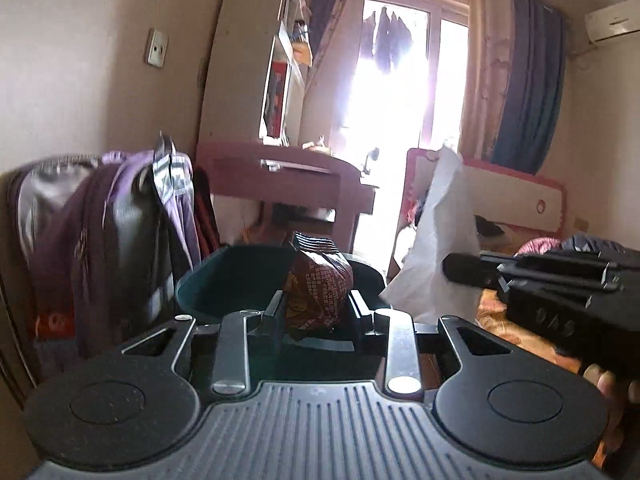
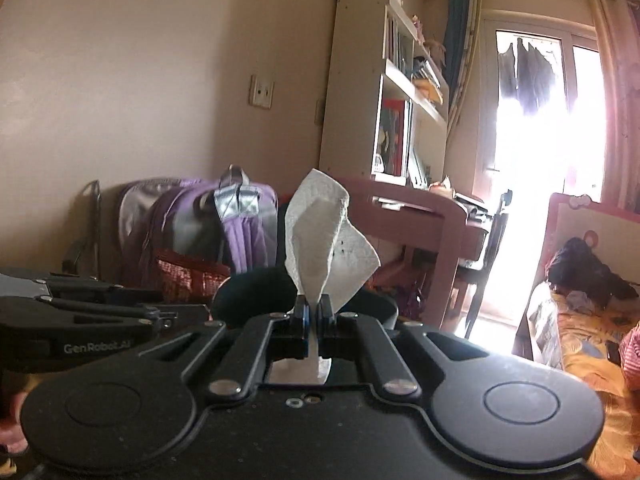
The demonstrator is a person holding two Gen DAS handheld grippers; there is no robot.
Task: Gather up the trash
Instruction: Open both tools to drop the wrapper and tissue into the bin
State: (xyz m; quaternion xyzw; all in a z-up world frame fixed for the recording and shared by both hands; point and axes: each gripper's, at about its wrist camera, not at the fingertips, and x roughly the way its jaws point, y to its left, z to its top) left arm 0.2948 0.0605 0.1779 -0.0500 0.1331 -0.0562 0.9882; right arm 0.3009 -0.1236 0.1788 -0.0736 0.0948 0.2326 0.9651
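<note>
Left wrist view shows my left gripper (image 1: pixel 316 300) clamped on a crumpled brown wrapper (image 1: pixel 318 284), perhaps foil, with my right gripper (image 2: pixel 314 304) just beside it. That one pinches a white tissue (image 2: pixel 326 236) standing upright above its fingertips.

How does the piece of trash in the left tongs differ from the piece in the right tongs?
The wrapper in the left tongs is dark red-brown and printed; the tissue in the right tongs is plain white. The wrapper is a crumpled, bulky lump; the tissue is a thin sheet that stands up. Both are pinched and held in the air.
</note>
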